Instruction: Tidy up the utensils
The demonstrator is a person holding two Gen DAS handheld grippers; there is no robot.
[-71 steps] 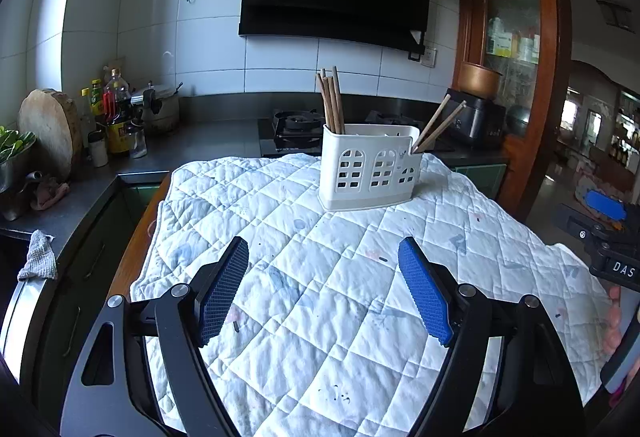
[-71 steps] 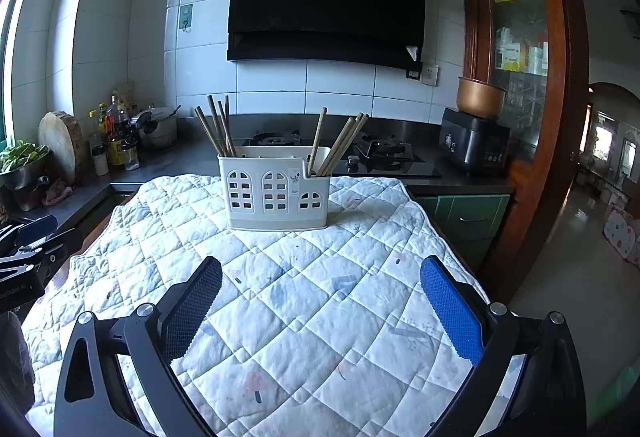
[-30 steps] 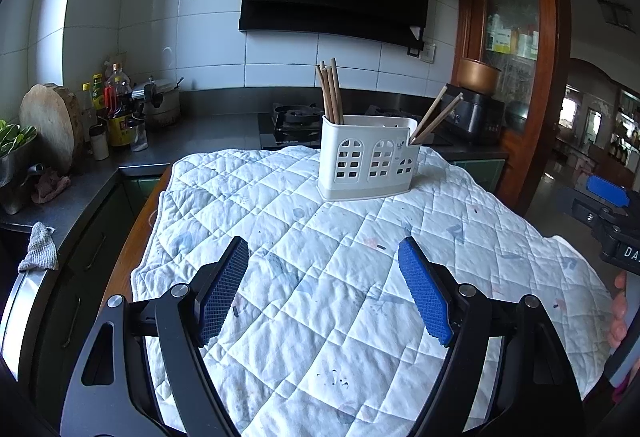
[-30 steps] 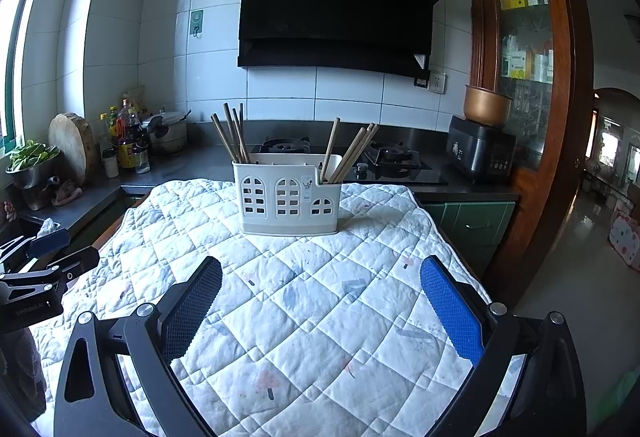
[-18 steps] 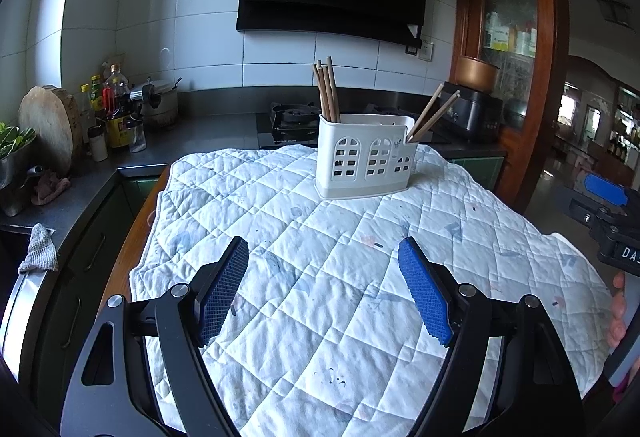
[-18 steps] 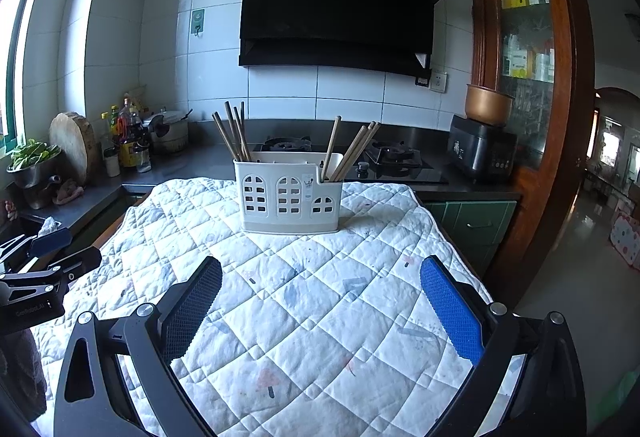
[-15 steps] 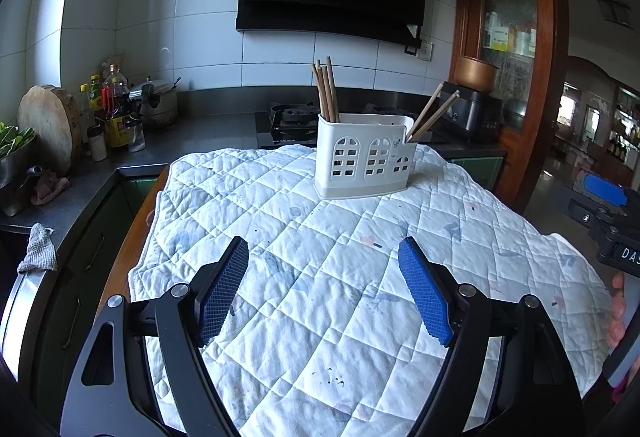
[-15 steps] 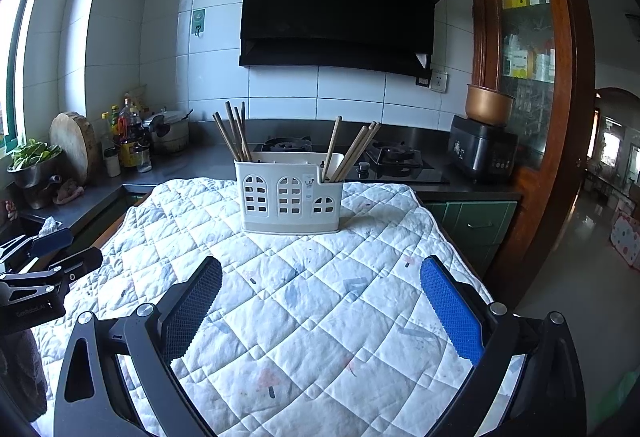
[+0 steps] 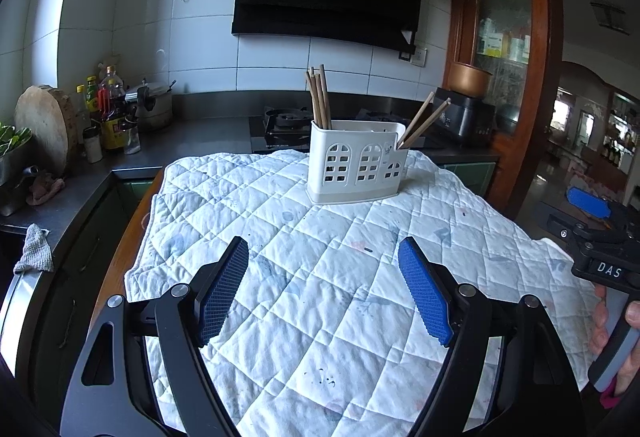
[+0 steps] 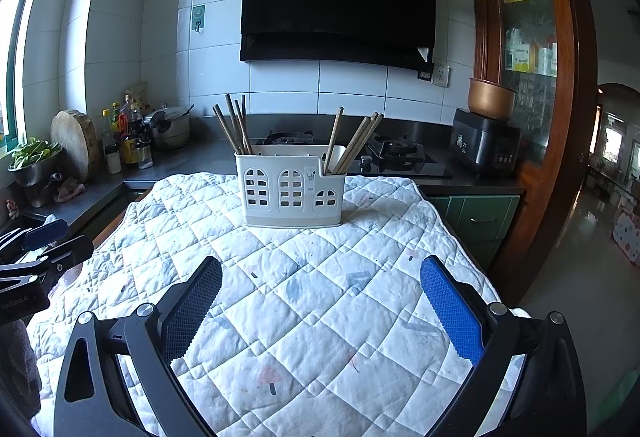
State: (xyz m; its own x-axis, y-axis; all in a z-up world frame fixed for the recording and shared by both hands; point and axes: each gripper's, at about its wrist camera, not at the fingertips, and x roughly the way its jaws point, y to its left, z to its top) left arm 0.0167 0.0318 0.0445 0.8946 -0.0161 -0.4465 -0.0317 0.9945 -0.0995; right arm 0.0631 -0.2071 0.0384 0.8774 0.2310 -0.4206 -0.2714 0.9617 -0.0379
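A white plastic utensil holder [image 9: 358, 167] [image 10: 291, 194] with arched cut-outs stands upright at the far end of a table under a white quilted cloth [image 9: 320, 277] [image 10: 304, 297]. Wooden chopsticks [image 9: 319, 97] [image 10: 234, 129] lean in its left compartment, and more chopsticks [image 9: 424, 119] [image 10: 354, 141] in its right one. My left gripper [image 9: 322, 257] hangs open over the cloth, well short of the holder, nothing between its blue pads. My right gripper [image 10: 320, 273] is likewise open and holds nothing.
A dark counter runs behind and to the left, with a gas hob [image 10: 392, 153], bottles [image 9: 108, 113], a pot [image 10: 168, 127], a round chopping board [image 9: 42, 125] and a bowl of greens [image 10: 34, 157]. A rice cooker [image 10: 486, 143] and a wooden cabinet [image 10: 532, 57] stand at the right.
Over the last second nothing visibly moved. Since the oldest frames both views have shifted a little, so the holder sits slightly farther off; both grippers stayed open.
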